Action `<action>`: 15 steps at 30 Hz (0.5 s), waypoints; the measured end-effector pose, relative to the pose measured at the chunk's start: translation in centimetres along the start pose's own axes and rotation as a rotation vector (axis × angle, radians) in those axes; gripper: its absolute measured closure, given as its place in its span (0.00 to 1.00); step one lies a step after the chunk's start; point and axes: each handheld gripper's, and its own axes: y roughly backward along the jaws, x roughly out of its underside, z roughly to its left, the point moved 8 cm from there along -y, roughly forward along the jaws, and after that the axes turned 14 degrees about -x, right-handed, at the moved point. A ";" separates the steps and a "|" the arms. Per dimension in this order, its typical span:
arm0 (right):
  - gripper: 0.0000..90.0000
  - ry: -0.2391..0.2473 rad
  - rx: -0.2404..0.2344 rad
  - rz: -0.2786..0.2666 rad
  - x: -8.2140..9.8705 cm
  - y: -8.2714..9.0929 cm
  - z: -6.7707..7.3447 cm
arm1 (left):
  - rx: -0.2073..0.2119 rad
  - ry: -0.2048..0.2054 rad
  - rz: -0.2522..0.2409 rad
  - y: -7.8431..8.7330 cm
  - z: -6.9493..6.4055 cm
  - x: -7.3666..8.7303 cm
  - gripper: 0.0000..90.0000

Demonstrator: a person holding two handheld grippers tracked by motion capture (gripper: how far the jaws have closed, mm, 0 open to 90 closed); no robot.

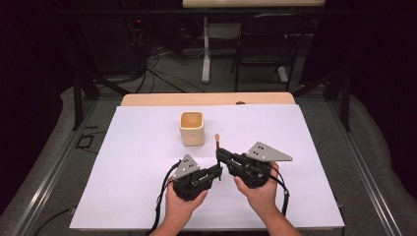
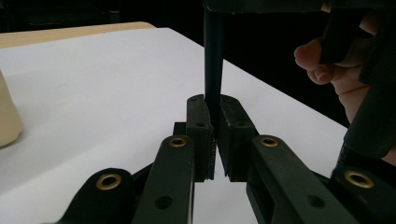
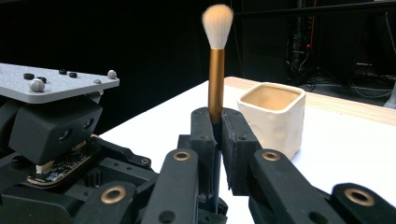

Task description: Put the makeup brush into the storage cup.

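white table [image 1: 147,147], brush [image 3: 216,60] upright, clamped in both grippers

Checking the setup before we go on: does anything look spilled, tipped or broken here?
Nothing stands out. The cup stands upright on the white sheet, and both grippers hold the brush upright, undamaged.

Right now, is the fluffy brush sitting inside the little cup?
No, the brush stands upright between the right gripper's fingers, beside the cup, not in it.
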 end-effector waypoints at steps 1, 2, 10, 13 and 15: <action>0.93 0.003 0.001 0.001 0.0 0.0 0.0 | 0.001 0.001 -0.001 0.0 0.0 0.0 0.93; 0.93 0.003 0.001 0.001 0.0 0.0 0.0 | 0.001 0.001 -0.001 0.0 0.0 0.0 0.93; 0.93 -0.002 -0.001 0.000 0.0 0.0 0.0 | 0.005 0.014 -0.017 -0.1 0.0 0.0 0.93; 0.93 -0.001 -0.001 -0.001 0.0 0.0 0.0 | -0.001 0.011 -0.013 -0.1 0.0 0.0 0.93; 0.93 -0.001 -0.001 -0.002 0.0 0.0 0.0 | 0.000 0.012 -0.013 0.0 0.0 0.0 0.93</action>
